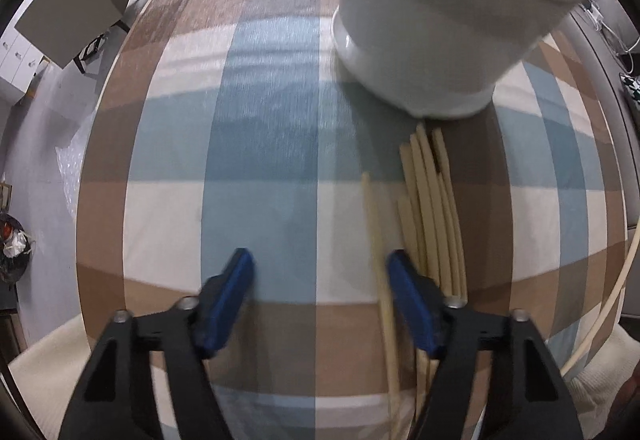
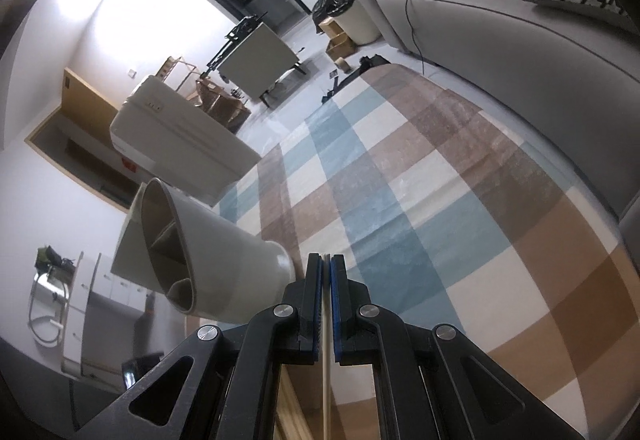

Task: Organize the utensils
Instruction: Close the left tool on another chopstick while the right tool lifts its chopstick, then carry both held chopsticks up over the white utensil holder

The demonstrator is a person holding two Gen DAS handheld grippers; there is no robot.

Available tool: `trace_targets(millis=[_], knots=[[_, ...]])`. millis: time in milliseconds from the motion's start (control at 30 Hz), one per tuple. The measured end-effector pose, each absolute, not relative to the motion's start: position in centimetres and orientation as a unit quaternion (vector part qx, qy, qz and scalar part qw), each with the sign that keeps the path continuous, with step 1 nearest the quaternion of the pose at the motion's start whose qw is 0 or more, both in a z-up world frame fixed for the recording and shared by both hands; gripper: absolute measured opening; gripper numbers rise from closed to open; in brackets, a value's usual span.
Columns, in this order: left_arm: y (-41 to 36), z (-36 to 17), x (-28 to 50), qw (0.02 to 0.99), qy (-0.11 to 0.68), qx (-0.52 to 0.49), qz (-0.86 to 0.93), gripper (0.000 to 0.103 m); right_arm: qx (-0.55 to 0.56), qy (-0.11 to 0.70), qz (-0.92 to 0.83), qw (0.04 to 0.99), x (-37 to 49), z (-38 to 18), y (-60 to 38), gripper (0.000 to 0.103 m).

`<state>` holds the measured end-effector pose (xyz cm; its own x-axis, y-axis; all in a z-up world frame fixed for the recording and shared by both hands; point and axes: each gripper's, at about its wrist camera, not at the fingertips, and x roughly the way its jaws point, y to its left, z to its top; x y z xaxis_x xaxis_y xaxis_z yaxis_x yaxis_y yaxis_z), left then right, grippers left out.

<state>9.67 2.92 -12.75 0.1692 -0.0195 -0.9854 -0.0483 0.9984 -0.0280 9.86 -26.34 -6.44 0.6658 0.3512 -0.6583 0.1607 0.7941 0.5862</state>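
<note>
A pale grey utensil holder [image 1: 432, 40] stands on the checked tablecloth [image 1: 264, 144]; the right wrist view shows the holder [image 2: 224, 272] with dividers inside. A bundle of several cream chopsticks [image 1: 434, 208] lies in front of it. One single chopstick [image 1: 374, 224] lies apart to their left. My left gripper [image 1: 318, 260] points down over the cloth, open, with that single chopstick just inside its right finger [image 1: 408, 292] and no pad pressing it. My right gripper [image 2: 326, 258] is shut on a thin pale chopstick [image 2: 326, 352] that runs back between its pads.
The table's left edge [image 1: 100, 144] drops to the floor, where a chair [image 1: 76, 0] stands. A grey sofa [image 2: 520, 52] runs along the table's far side. Cream sleeves [image 1: 44, 360] show at the bottom corners. A thin pale stick [image 1: 616, 300] arcs along the right edge.
</note>
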Motion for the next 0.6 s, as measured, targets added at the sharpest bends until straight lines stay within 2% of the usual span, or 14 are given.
trace_targets(millis=[67,100,167,200,367,600], knots=[[3.0,-12.6,10.3,0.766,0.642,-0.024,0.007,0.035,0.311,0.402,0.058,0.859,9.8,-6.3,-26.2,0.003],[3.1,-12.6,10.5,0.767,0.642,-0.025,0.007,0.029,0.310,0.401,0.059,0.860,9.9,-6.2,-26.1,0.003],[2.4,-13.0,11.4,0.768,0.640,-0.030,0.003,0.007,0.307,0.398,0.059,0.862,9.8,-6.0,-26.1,0.003],[2.5,-13.2,11.6,0.769,0.639,-0.035,-0.001,0.003,0.305,0.397,0.059,0.864,9.8,-6.0,-26.1,0.003],[2.5,-13.3,11.3,0.782,0.621,-0.056,-0.010,0.001,0.282,0.390,0.067,0.874,9.7,-5.3,-25.6,0.003],[4.4,-8.0,7.9,0.831,0.551,-0.067,-0.040,0.001,0.216,0.340,0.119,0.907,8.2,-1.7,-22.8,0.003]])
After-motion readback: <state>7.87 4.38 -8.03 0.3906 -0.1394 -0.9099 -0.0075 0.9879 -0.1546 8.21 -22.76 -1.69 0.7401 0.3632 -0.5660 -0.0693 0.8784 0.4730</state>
